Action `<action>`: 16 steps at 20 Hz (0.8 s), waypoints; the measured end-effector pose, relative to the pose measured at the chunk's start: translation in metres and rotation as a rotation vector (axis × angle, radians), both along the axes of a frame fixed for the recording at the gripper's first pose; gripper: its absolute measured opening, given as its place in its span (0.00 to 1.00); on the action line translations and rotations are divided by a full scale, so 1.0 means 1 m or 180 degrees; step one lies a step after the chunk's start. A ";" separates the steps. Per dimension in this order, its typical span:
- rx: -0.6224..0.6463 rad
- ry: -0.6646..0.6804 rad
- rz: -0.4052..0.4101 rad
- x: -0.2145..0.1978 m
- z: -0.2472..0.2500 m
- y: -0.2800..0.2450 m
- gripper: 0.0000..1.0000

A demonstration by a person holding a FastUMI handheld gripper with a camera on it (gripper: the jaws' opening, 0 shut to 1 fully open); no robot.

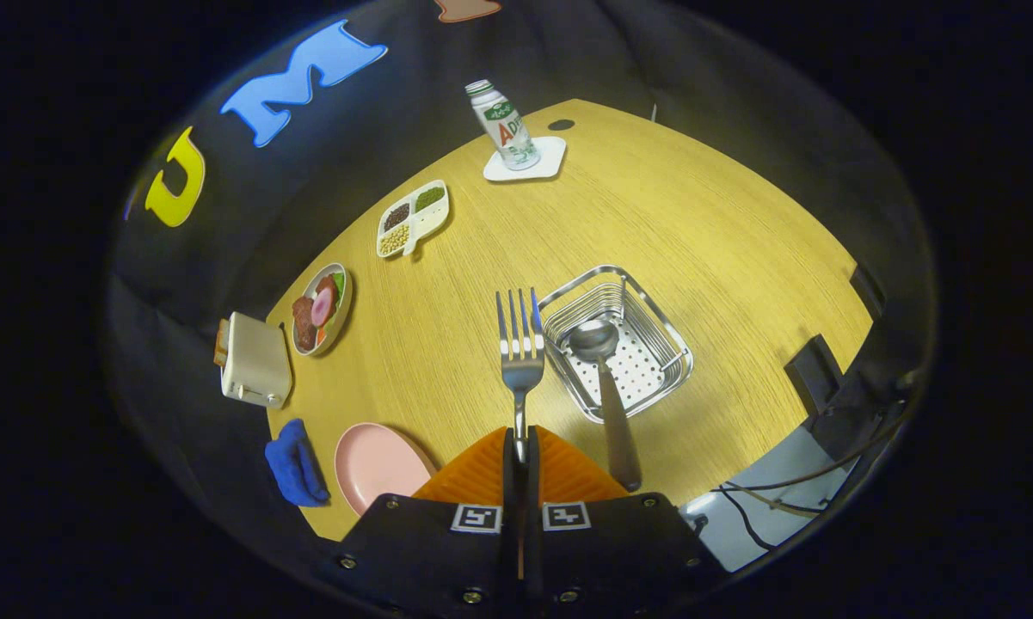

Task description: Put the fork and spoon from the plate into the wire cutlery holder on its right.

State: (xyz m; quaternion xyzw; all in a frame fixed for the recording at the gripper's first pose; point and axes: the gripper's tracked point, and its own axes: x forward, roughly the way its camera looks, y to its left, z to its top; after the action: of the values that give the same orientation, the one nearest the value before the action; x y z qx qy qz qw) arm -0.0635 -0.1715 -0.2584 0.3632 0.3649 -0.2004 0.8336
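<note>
My tongs (521, 456) are closed on the fork (520, 352), both fingers pinching the handle low down, so the tines stick out forward and up. I'd say that leaves enough free length to tip it into the holder.

Pink plate (377, 464) sits just left of the fingers, bare now. Blue cloth (294, 464) beside it on the far left.

Just ahead and right: wire cutlery holder (619, 344) on the worktop (722, 241). Spoon (606, 378) already in, bowl on the perforated floor, handle leaning out over the near rim towards me. Fork tines are just left of the holder's left wall, not over it yet. Next move, by my read: shift right, drop tines in clear of the spoon handle.

Further left: toaster (254, 361), plate of food (320, 308). Beyond: divided dish (413, 218) with beans. Farthest: bottle (503, 125) upright on a white coaster (529, 162). All well clear of my path.
</note>
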 end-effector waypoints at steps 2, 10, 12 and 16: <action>0.0098 0.0001 -0.0084 -0.007 0.001 -0.001 0.03; 0.0345 0.0026 -0.0239 -0.018 -0.005 -0.015 0.03; 0.0372 0.0025 -0.0252 -0.015 -0.004 -0.017 0.03; 0.0394 0.0012 -0.0275 -0.012 -0.003 -0.021 0.05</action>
State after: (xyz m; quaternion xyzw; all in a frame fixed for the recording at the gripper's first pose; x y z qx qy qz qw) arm -0.0754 -0.1923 -0.2611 0.4290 0.3622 -0.2140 0.7994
